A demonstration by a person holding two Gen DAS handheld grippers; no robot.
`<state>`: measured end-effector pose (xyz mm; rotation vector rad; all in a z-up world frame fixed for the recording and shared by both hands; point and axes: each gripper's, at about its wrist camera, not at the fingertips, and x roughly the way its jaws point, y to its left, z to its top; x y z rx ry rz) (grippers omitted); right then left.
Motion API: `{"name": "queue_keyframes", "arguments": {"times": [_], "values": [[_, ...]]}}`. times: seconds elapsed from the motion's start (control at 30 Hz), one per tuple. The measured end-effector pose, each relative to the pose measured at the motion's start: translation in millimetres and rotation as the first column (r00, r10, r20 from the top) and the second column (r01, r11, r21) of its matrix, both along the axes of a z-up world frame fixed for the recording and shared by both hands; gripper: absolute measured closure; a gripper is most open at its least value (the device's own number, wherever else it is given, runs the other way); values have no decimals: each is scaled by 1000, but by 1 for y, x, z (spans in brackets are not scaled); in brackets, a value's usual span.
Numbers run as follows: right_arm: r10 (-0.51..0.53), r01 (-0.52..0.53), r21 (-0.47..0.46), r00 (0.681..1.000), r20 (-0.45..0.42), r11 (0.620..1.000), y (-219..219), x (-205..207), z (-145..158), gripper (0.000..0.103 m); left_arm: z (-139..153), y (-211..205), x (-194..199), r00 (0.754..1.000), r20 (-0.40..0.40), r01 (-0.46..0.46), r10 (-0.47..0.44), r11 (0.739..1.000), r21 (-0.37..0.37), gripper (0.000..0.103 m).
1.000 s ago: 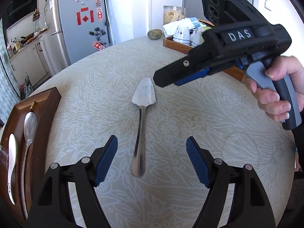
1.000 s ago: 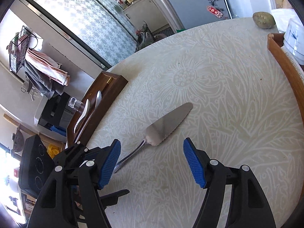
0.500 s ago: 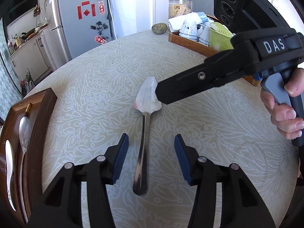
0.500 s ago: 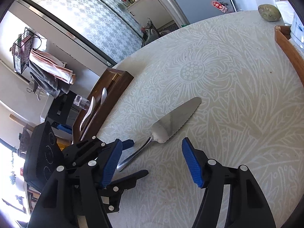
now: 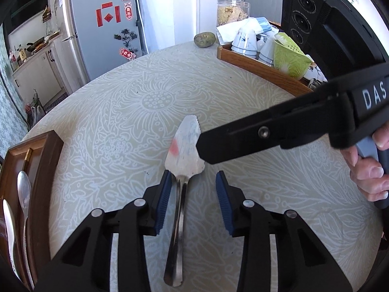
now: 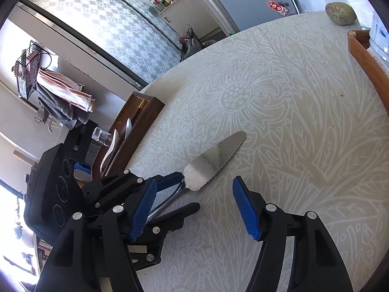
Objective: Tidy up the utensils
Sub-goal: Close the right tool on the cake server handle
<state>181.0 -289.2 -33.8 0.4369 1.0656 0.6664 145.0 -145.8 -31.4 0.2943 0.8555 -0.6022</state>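
A steel cake server point(image 5: 184, 146) lies on the patterned table, serrated blade pointing away. My left gripper point(image 5: 194, 199) straddles its neck just behind the blade. Its jaws are closing: the left pad point(image 5: 165, 194) is at the handle and the right pad point(image 5: 223, 202) still stands clear of it. From the right wrist view the left gripper point(image 6: 175, 194) brackets the server's point(image 6: 214, 160) handle. My right gripper point(image 6: 194, 211) is open, hovering low beside the blade with nothing gripped; its finger point(image 5: 243, 136) crosses the blade's right edge. A dark wooden tray point(image 5: 46, 170) at the left holds spoons point(image 5: 24, 189).
A light wooden tray point(image 5: 255, 65) with cups and a green strainer point(image 5: 289, 56) stands at the back right, a jar point(image 5: 232, 12) and a round greenish lump point(image 5: 205, 39) behind it. A hand point(image 5: 369, 170) holds the right gripper. A fridge point(image 5: 97, 36) stands beyond the table.
My left gripper slid forward along the server's handle to its neck, and its jaws narrowed around it. The right gripper's finger now overlaps the blade's edge in the left wrist view.
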Motion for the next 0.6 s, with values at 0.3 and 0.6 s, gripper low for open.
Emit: {"name": "queue_keyframes", "arguments": {"times": [0.3, 0.6], "values": [[-14, 14, 17, 1000, -10, 1000, -10, 4, -4, 37, -1, -10, -7, 999, 33, 24, -25, 999, 32, 93], [-32, 34, 50, 999, -41, 998, -7, 7, -9, 41, 8, -1, -8, 999, 27, 20, -19, 999, -42, 94]]}}
